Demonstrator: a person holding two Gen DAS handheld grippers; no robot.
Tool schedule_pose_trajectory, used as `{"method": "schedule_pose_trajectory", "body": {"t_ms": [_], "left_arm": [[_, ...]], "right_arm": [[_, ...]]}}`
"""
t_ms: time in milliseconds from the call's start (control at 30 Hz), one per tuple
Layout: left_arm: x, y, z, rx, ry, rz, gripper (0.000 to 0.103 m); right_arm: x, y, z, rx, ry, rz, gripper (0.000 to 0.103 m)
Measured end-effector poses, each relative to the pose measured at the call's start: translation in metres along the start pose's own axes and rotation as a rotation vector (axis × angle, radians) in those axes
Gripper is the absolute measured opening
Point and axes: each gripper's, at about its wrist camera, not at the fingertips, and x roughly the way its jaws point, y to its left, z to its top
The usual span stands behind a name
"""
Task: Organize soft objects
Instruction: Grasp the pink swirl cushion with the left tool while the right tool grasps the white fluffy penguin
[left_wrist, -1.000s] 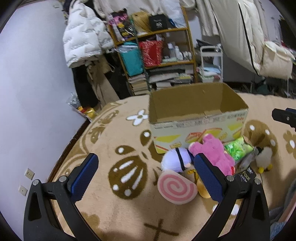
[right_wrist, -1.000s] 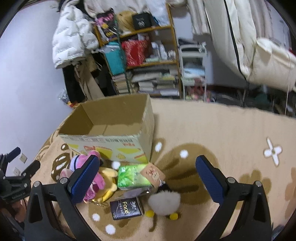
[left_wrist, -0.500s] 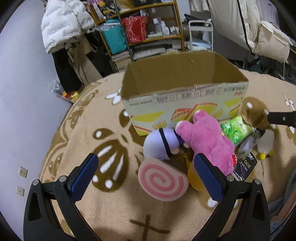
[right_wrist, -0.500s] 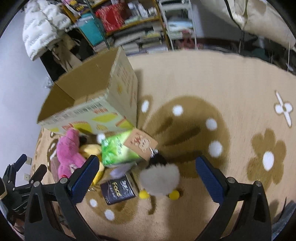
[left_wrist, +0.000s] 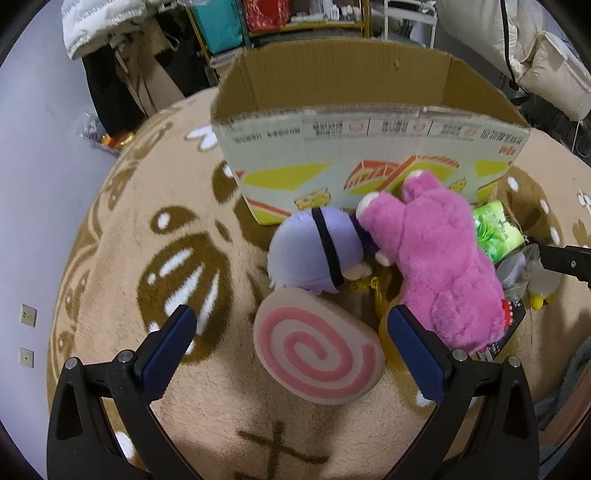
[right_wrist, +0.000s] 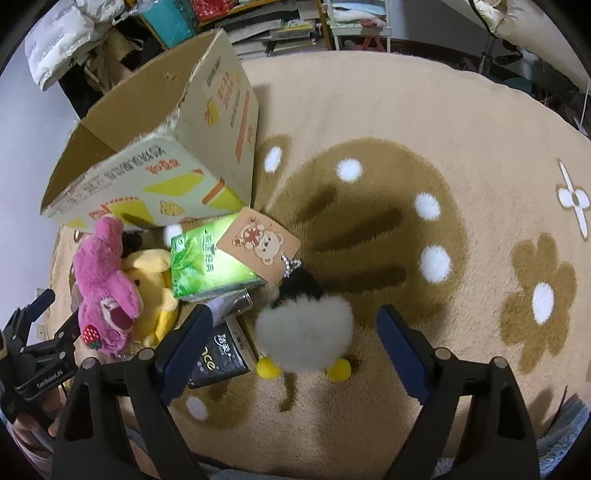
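An open cardboard box (left_wrist: 369, 147) stands on the rug; it also shows in the right wrist view (right_wrist: 155, 158). In front of it lie a pink-swirl round cushion (left_wrist: 317, 354), a lilac plush (left_wrist: 317, 251), a pink bear (left_wrist: 439, 266) and a yellow plush (right_wrist: 151, 280). My left gripper (left_wrist: 291, 343) is open, its fingers either side of the swirl cushion. My right gripper (right_wrist: 291, 336) is open, straddling a white fluffy penguin plush (right_wrist: 306, 336). The pink bear (right_wrist: 107, 288) also shows in the right wrist view.
A green tissue pack (right_wrist: 210, 262) with a bear tag (right_wrist: 258, 240) and a black tissue pack (right_wrist: 218, 354) lie by the penguin. Shelves (left_wrist: 295, 18) and hanging clothes stand behind the box. The beige rug (right_wrist: 443, 147) stretches right.
Both grippers have moved down and forward toward the toys. The left one now frames the swirl cushion, the right one frames the white penguin plush. Both stay open.
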Motion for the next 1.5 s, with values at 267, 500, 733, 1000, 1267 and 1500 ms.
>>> {"method": "schedule_pose_trajectory", "body": {"t_ms": [267,500,733,1000,1267,1500], "left_arm": [[0.016,0.001,-0.001,0.006,0.062,-0.003,0.102],[0.027,0.012,0.002,-0.046,0.104,-0.024,0.102],[0.036,0.016,0.002,-0.094,0.144,-0.066,0.102],[0.041,0.017,0.0,-0.141,0.169,-0.172,0.069],[0.032,0.016,-0.005,-0.15,0.122,-0.159,0.048],[0.004,0.013,-0.004,-0.117,0.021,-0.109,0.039]], "right_arm": [[0.009,0.003,-0.004,-0.023,0.049,-0.006,0.086],[0.024,0.0,-0.003,-0.008,0.091,-0.013,0.086],[0.054,0.009,-0.003,-0.03,0.147,-0.047,0.063],[0.068,0.018,0.0,-0.048,0.145,-0.068,0.042],[0.052,0.028,-0.005,-0.062,0.09,-0.028,0.035],[0.02,0.046,-0.006,-0.099,-0.081,0.074,0.034]]}}
